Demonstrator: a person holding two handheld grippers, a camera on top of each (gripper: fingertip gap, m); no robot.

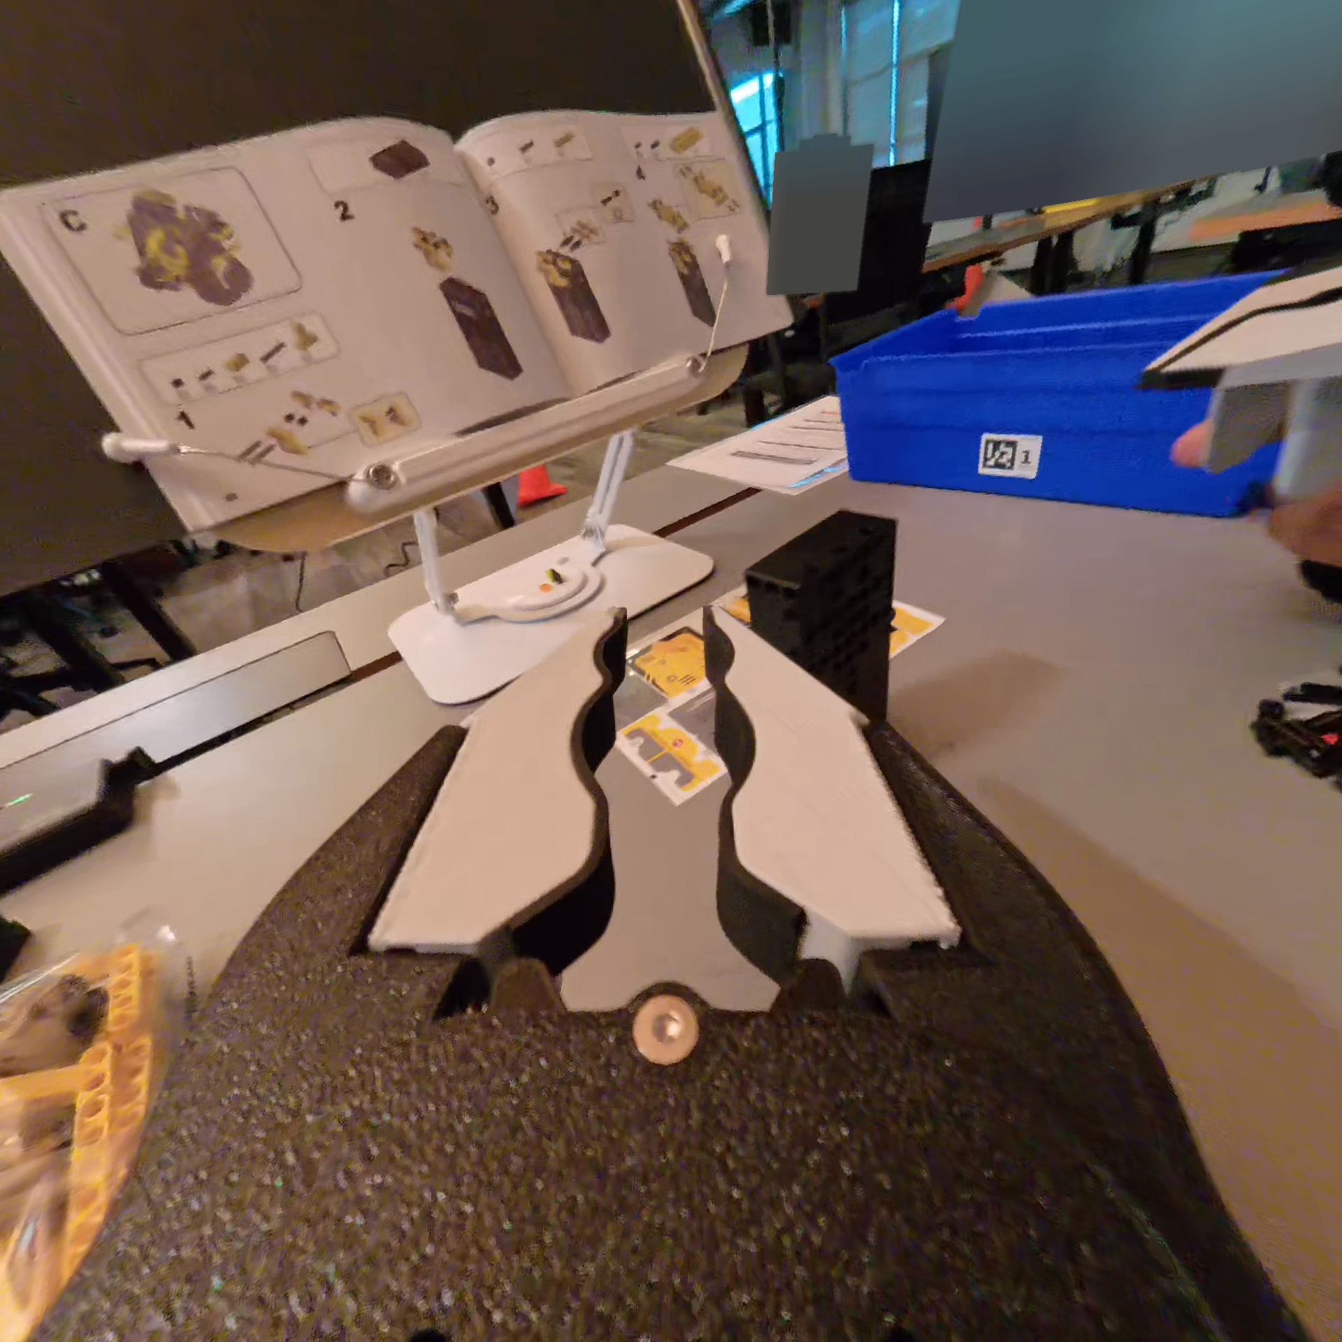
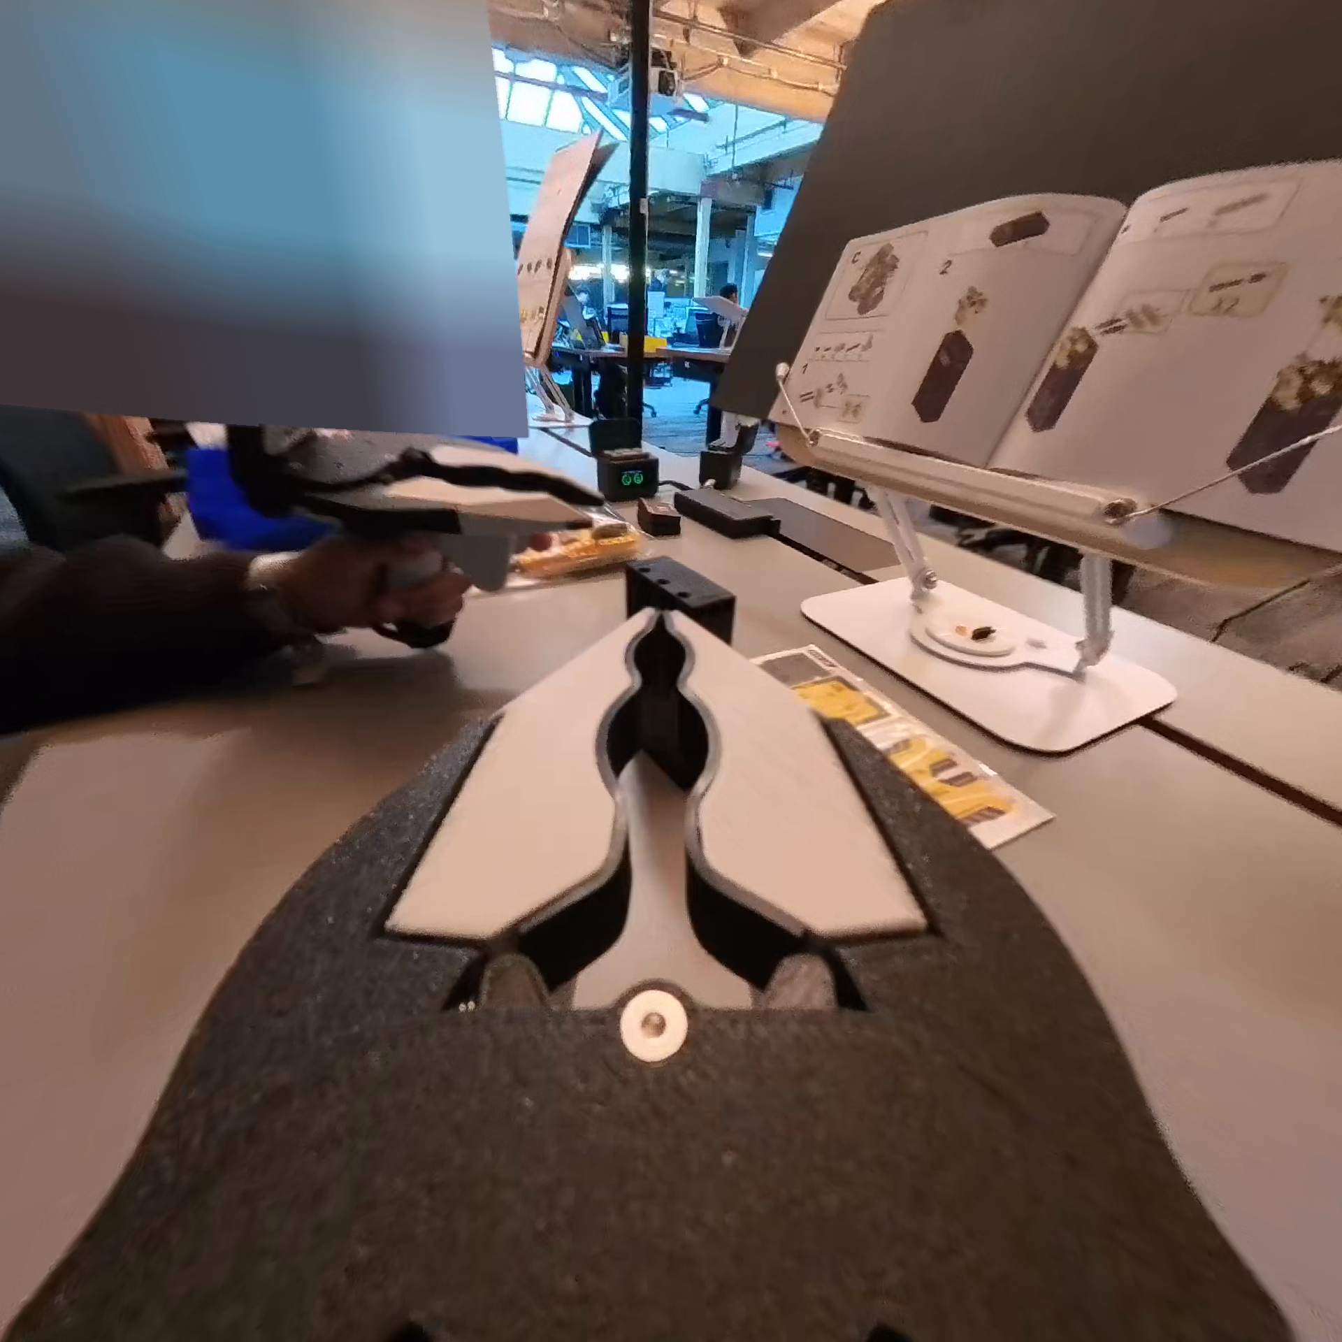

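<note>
My left gripper is open and holds nothing; it hovers over a yellow and grey sticker sheet lying on the grey table. A black perforated block stands upright just right of its right fingertip, apart from it. My right gripper is shut, its tips touching, with nothing between them. The black block stands just beyond these tips. The left gripper shows at the left of the right wrist view, held by a hand. The right gripper shows at the right edge of the left wrist view.
An open instruction booklet rests on a white stand at the table's far side. A blue bin stands at the back right. A clear bag of yellow parts lies near left. Small black parts lie at right. Black electronic boxes sit behind. Left tips to right tips: about 15 cm.
</note>
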